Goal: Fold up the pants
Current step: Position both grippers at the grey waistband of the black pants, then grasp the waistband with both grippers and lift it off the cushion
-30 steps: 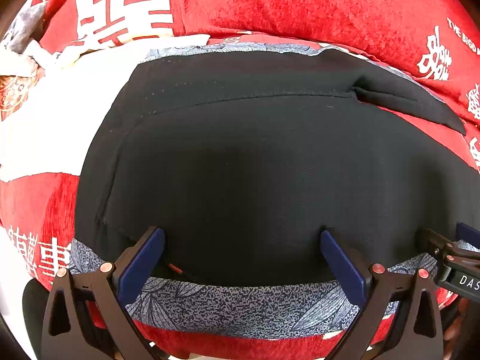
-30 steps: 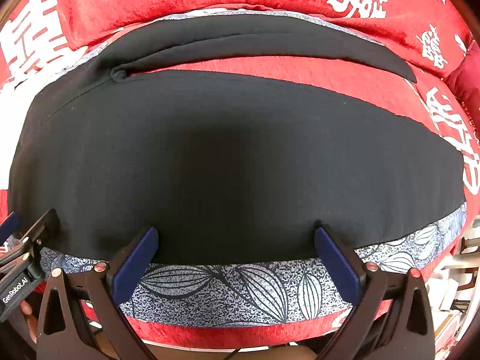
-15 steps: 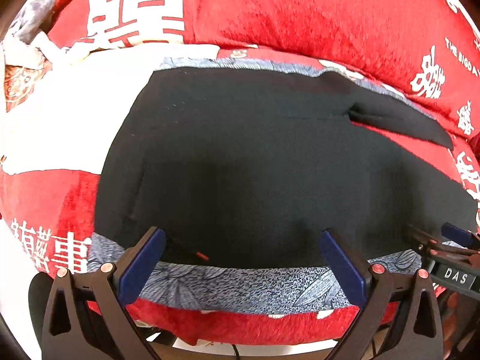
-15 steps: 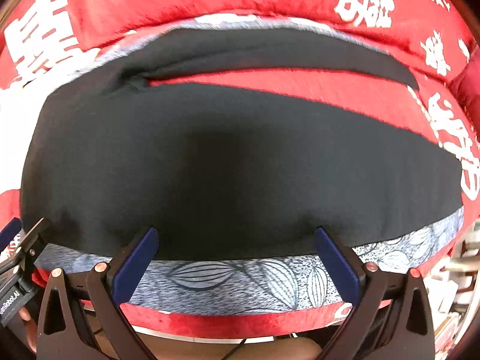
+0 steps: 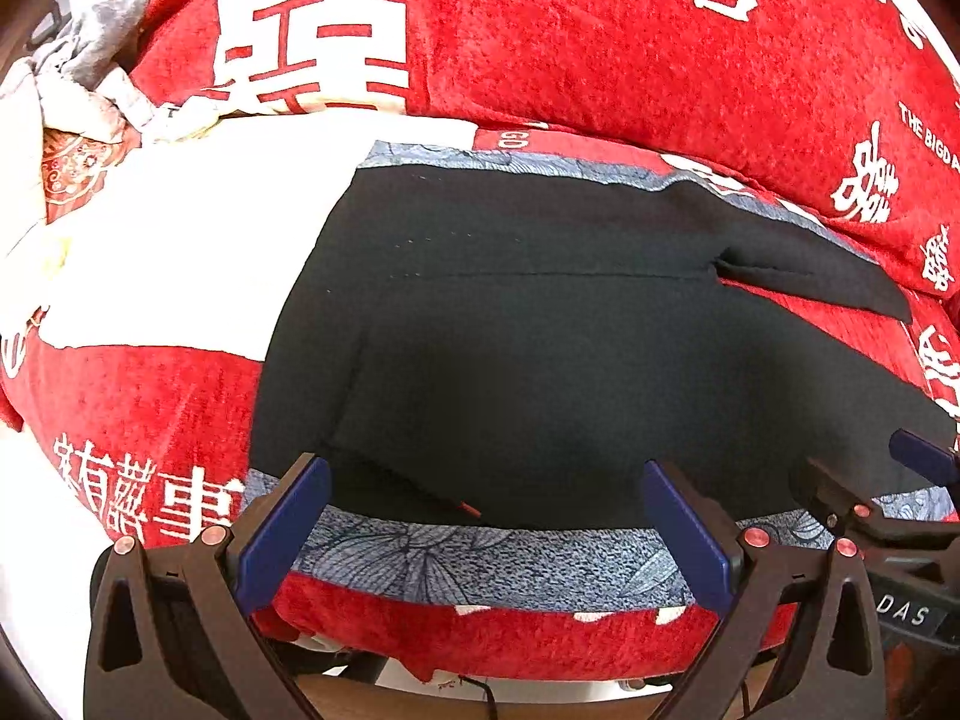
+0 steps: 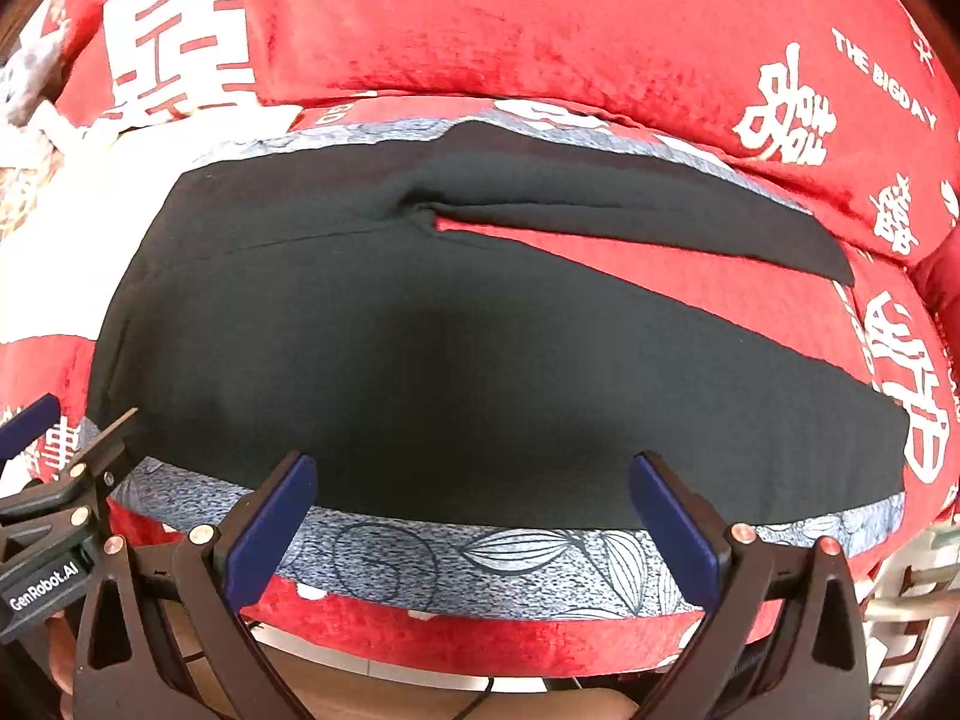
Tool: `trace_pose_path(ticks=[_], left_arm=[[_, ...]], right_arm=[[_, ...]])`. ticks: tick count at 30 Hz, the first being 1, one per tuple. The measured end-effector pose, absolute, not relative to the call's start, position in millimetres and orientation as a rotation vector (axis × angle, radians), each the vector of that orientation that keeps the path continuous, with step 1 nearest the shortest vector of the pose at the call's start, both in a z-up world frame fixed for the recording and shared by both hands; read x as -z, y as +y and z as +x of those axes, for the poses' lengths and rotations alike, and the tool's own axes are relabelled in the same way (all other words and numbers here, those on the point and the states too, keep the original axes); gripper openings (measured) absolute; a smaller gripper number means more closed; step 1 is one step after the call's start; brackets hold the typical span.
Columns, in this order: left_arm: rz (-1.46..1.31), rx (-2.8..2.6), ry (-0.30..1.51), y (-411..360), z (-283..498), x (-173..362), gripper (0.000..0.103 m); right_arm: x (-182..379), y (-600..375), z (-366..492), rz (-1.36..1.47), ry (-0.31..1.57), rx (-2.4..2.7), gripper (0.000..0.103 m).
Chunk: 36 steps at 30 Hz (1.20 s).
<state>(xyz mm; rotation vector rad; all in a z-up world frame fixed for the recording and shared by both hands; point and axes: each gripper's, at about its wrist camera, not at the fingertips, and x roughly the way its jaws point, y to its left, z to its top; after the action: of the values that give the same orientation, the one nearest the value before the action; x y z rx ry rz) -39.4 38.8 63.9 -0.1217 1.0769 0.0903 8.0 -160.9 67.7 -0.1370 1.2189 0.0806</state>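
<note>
Black pants (image 5: 540, 360) lie flat across a red sofa seat, waist to the left and two legs running right with a red gap between them; they also show in the right wrist view (image 6: 480, 348). My left gripper (image 5: 486, 516) is open and empty, just off the pants' near edge by the waist end. My right gripper (image 6: 468, 510) is open and empty at the near edge further along the leg. Each gripper shows at the edge of the other's view: the right one (image 5: 882, 516) and the left one (image 6: 66, 480).
A blue-grey patterned band (image 6: 510, 558) runs along the seat's front edge. Red back cushions with white characters (image 5: 540, 30) rise behind. A white cloth (image 5: 180, 240) and crumpled grey fabric (image 5: 90, 48) lie at the left.
Both grippers have drawn back and up from the pants' near edge, so more of the sofa front and back cushions shows. The pants have not moved.
</note>
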Motion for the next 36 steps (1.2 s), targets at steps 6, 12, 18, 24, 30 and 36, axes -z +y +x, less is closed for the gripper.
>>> trace_pose_path(ticks=[6, 12, 18, 24, 30, 36], left_arm=[[-0.125, -0.109, 1.071, 42.8, -38.9, -66.9, 0.103], [-0.125, -0.114, 1.067, 43.5, -38.6, -70.2, 0.103], [-0.124, -0.114, 1.054, 45.6, -39.4, -75.7, 0.103], [-0.123, -0.121, 1.042, 48.5, -38.4, -82.3, 0.103], [-0.112, -0.126, 1.035, 48.4, -35.2, -85.5, 0.103], [-0.1, -0.13, 1.032, 48.7, -26.3, -87.0, 0.103]], right_arm=[[-70.7, -153.9, 8.9, -0.147, 1.211, -0.091, 0.103], [-73.5, -150.7, 7.6, -0.159, 1.199, -0.09, 0.103], [-81.0, -149.5, 7.7, -0.163, 1.179, -0.086, 0.103], [-90.5, -148.2, 12.0, -0.167, 1.158, -0.089, 0.103], [-94.9, -146.0, 18.7, -0.173, 1.147, -0.096, 0.103], [-97.6, -145.6, 31.0, -0.172, 1.138, -0.097, 0.103]])
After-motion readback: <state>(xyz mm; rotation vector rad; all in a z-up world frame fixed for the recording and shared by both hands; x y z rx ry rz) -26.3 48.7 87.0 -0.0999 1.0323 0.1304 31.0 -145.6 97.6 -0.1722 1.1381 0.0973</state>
